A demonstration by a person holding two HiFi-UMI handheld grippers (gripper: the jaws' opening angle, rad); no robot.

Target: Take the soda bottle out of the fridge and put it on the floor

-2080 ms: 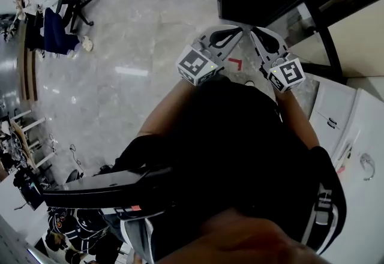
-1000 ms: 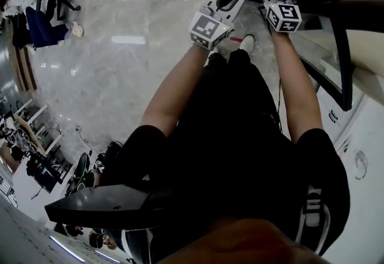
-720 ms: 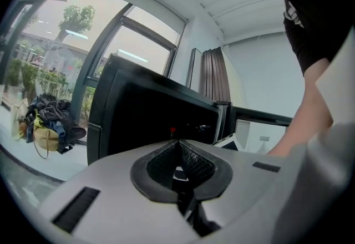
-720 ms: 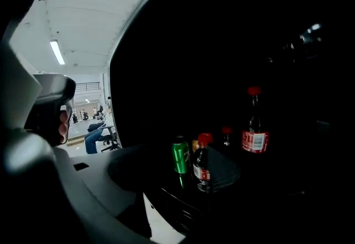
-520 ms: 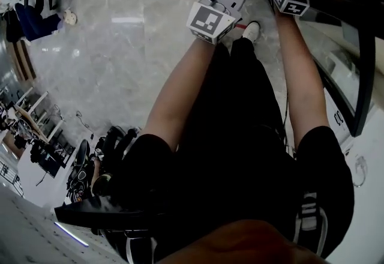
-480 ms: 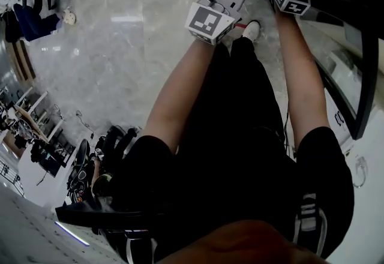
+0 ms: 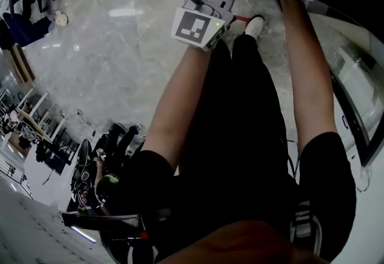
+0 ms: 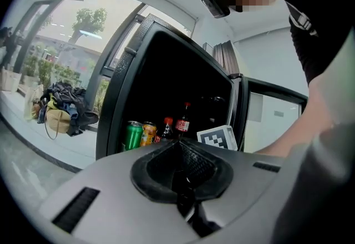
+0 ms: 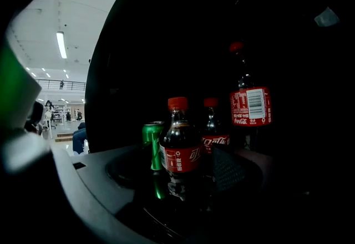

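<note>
reaching into the fridge [image 8: 166, 71] with the right gripper [image 9: 187, 181], jaws just opening wide, nearest of three soda bottles [image 9: 180, 146] inside standing unclamped between them; left gripper [image 8: 180, 143] jaws together, empty; two cans [image 8: 132, 135] alongside.

The floor [image 7: 108, 47] is pale stone, polished so smooth that the lights shine back off it. The left gripper [image 8: 180, 146] is grey plastic, smooth and dull. Its pads [image 8: 197, 162] look black and bumpy, with tiny dots. The soda bottle [image 9: 180, 151] is clear, shiny plastic with a glossy red label. The green can [image 9: 152, 137] beside it is shiny metal. The fridge [image 8: 119, 93] has a smooth black shell with a soft shine. The person's shorts [image 7: 240, 137] are black cloth, not shiny.
</note>
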